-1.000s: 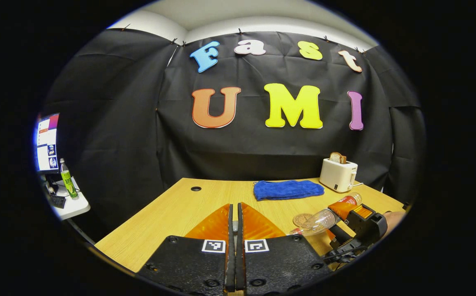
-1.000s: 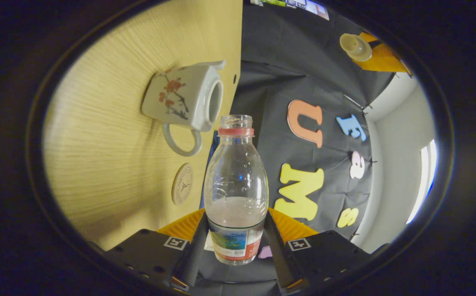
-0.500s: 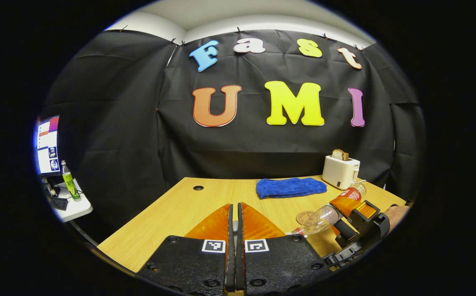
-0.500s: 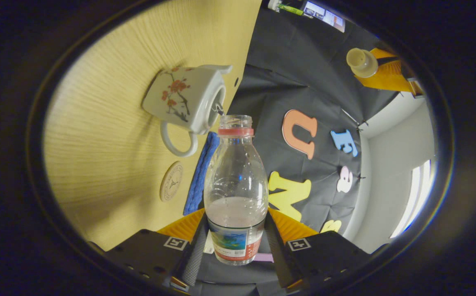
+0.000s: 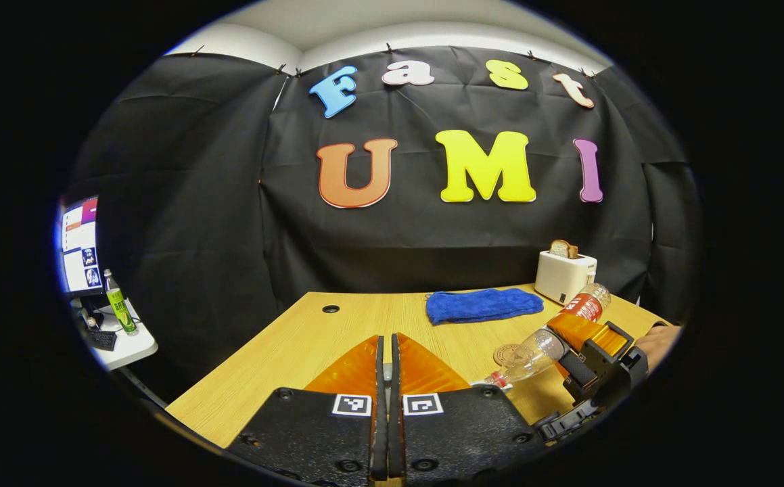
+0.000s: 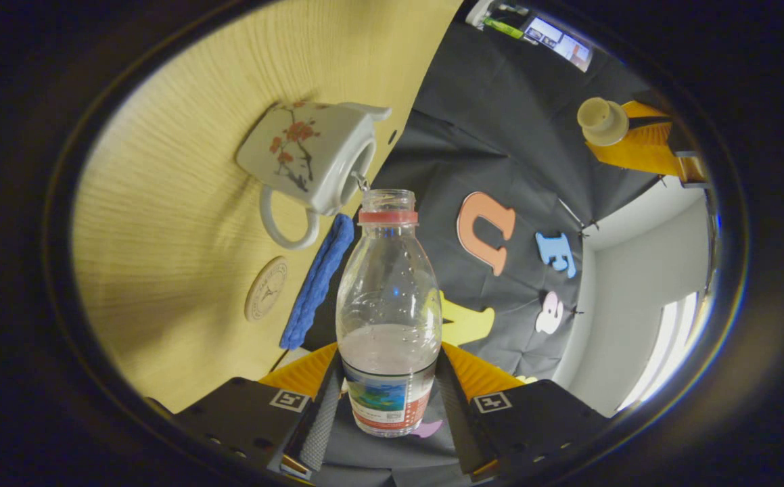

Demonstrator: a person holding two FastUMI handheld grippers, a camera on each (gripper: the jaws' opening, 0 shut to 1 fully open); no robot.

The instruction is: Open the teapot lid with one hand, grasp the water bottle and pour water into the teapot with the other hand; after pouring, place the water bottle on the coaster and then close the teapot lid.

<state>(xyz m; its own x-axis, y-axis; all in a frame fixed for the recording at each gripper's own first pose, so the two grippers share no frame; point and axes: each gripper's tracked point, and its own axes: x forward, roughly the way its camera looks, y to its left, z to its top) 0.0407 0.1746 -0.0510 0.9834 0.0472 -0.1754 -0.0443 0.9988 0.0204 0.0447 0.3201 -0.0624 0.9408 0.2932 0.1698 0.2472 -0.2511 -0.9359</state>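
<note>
Pouring under way: water bottle clamped between both fingers of the right gripper, tipped on its side, open mouth at the rim of the teapot in the upper left of the right gripper view. Thin thread of water apparently at the bottle's lip, though too fine to be sure. Compared with a second ago, tilted further, with the table rolled steeper across the frame and the mouth brought from just beside the opening to right over it; likely the start of the pour rather than its end, with plenty of water left in the bottle.

Left gripper closed at bottom centre of the left gripper view, held up and away from the pot. Seen from the right gripper view, upper right, gripping the teapot lid by what looks like its knob.

Coaster bare at lower left of the right gripper view, just beside the blue cloth, waiting for the bottle. Toaster at the far right of the table.

Still ahead: finishing the pour, righting the bottle, setting it on the coaster, closing the lid.
</note>
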